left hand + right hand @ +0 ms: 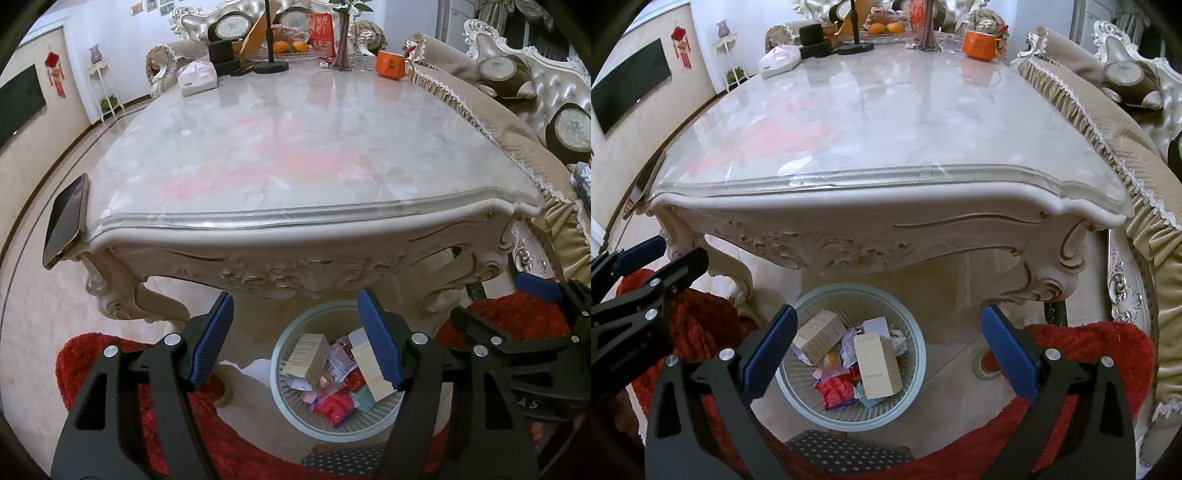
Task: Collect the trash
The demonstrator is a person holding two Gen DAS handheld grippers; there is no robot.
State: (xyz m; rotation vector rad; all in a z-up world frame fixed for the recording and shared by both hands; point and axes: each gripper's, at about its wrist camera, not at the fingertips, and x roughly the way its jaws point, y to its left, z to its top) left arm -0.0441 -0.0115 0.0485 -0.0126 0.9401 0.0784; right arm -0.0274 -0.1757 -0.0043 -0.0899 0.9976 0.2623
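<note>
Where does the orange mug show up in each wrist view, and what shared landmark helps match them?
Left wrist view: the orange mug stands at the table's far end, upper right of centre.
Right wrist view: the orange mug is again at the far end, near the top, right of centre.
Shared landmark: the round trash basket on the floor below the table's near edge.

One bin (916,354) under the desk (886,122) holds two tall boxes (877,365); on the desk, one mug (979,46), two oranges (886,28), one phone (64,221).

The right gripper (888,354) hangs open over the wastebasket (916,373) of boxes and wrappers, below the table's (886,122) near edge.
</note>
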